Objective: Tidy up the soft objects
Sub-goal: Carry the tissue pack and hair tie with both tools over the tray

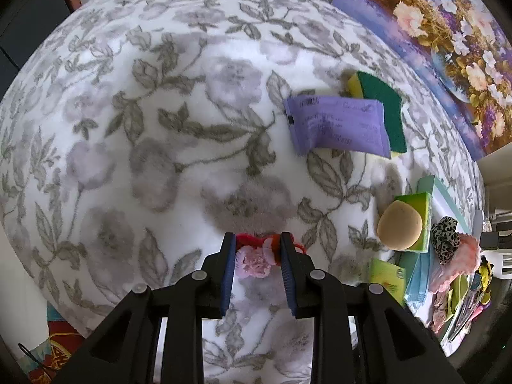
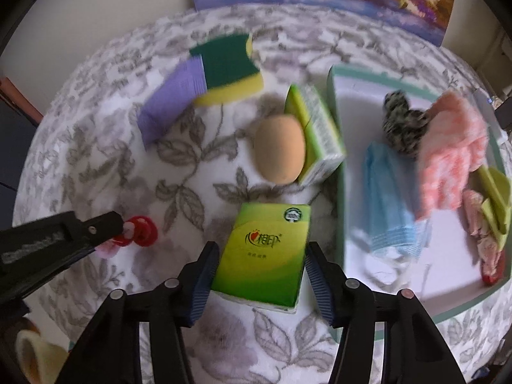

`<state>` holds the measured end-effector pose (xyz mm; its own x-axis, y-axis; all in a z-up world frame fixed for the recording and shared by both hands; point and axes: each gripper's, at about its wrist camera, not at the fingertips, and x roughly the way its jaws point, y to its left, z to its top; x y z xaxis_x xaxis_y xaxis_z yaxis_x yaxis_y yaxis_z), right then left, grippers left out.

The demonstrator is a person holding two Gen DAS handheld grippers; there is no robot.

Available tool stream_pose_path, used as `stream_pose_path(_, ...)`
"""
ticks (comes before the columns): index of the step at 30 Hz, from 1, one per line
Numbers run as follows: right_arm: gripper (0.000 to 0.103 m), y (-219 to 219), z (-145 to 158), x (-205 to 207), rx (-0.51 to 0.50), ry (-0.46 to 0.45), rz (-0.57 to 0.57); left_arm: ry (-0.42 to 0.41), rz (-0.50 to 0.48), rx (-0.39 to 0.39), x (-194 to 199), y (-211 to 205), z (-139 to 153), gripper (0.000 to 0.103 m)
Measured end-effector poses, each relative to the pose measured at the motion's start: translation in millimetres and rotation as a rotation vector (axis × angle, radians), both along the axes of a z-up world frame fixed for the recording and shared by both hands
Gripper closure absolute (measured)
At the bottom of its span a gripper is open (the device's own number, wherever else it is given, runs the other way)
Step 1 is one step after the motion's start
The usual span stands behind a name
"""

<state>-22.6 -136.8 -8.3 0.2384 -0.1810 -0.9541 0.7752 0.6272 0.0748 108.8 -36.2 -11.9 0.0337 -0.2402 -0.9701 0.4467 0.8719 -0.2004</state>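
Note:
My left gripper (image 1: 256, 240) is shut on a red and pink knitted hair tie (image 1: 256, 257), just above the flowered blanket; it also shows in the right wrist view (image 2: 134, 232). My right gripper (image 2: 260, 257) is open, its fingers on either side of a green tissue pack (image 2: 265, 252) lying on the blanket, apart from it. A tan sponge ball (image 2: 280, 148), a second green tissue pack (image 2: 315, 134), a purple pack (image 1: 336, 124) and a green-yellow scouring sponge (image 1: 384, 108) lie further off.
A mint-edged white tray (image 2: 339, 192) at the right holds a blue face mask (image 2: 388, 201), a leopard scrunchie (image 2: 403, 124), a pink fluffy cloth (image 2: 451, 156) and small items. A flower painting (image 1: 441, 41) leans at the back.

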Motion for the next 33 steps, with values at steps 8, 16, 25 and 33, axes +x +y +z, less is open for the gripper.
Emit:
stream_pose_path(8, 0.045, -11.3, 44.3, -19.5, -0.048, -0.103, -0.032, -0.017, -0.002, -0.020, -10.7, -0.2, 20.1, 0.075)
stream_pose_path(16, 0.045, -23.3, 68.3, -47.8, -0.094, -0.143, -0.109, -0.086, -0.087, -0.113, -40.4, -34.9, 72.8, 0.075)
stream_pose_path(25, 0.045, -71.7, 64.0, -126.9, -0.122, -0.086, -0.307, -0.077, -0.235, -0.195, -96.2, -92.3, 81.0, 0.075)
stream_pose_path(33, 0.045, -98.6, 43.8, -197.0, -0.089, -0.024, -0.417, -0.036, -0.329, -0.175, -140.3, -116.4, 64.2, 0.075)
